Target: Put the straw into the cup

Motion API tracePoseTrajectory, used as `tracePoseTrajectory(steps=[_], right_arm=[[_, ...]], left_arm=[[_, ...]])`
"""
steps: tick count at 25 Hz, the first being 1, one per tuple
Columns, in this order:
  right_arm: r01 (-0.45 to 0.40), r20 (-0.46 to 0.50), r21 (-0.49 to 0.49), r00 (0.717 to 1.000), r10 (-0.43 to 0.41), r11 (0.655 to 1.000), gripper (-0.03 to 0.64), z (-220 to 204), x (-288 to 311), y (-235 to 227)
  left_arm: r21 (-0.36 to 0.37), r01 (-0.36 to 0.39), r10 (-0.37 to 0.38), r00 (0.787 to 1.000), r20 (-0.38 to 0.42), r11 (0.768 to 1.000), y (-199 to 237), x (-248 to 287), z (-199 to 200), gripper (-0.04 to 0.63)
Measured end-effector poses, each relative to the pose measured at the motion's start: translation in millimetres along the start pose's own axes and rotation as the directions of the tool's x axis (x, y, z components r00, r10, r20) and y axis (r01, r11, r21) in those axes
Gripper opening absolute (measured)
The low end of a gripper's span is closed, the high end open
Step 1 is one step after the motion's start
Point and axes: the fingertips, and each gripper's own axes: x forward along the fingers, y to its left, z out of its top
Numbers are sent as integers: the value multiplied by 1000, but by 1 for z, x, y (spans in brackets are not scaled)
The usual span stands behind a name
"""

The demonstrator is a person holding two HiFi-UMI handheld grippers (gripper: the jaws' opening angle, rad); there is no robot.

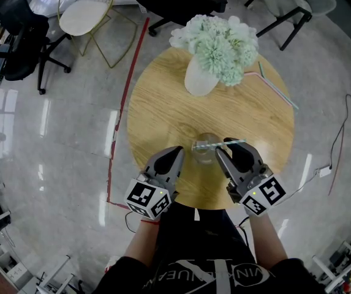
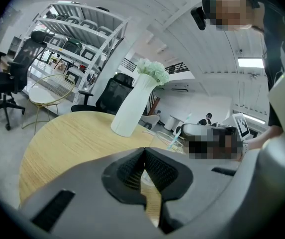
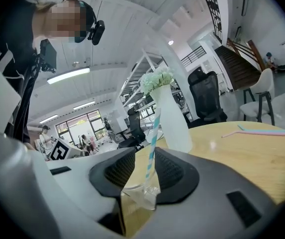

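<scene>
A clear plastic cup [image 1: 206,156] stands near the front edge of the round wooden table [image 1: 163,109]. A blue-and-white striped straw [image 1: 219,144] leans out of its mouth toward the right. In the right gripper view the straw [image 3: 152,141] rises from the cup [image 3: 143,194] between my right gripper's [image 3: 143,167] pads, which stand apart and do not press it. My right gripper [image 1: 225,147] sits just right of the cup, open. My left gripper [image 1: 177,153] rests just left of the cup, its pads meeting at the tips [image 2: 143,158], with the cup [image 2: 173,143] beyond them to the right.
A white vase [image 1: 200,78] of pale green flowers stands at the table's far side. Two spare straws [image 1: 278,87] lie at the far right edge [image 3: 261,132]. Office chairs [image 1: 16,35] and a wire chair [image 1: 86,8] ring the table on the floor.
</scene>
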Motion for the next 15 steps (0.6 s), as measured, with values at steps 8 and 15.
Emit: tracePoseTrajectory(steps=[8, 15], right_arm=[[4, -13, 40, 1000, -4, 999, 134, -7, -4, -4], [11, -25, 62, 1000, -10, 998, 147, -13, -10, -7]], left_arm=[[1, -1, 1, 1000, 1, 1000, -2, 0, -1, 8], [-3, -4, 4, 1000, 3, 1000, -6, 0, -3, 8]])
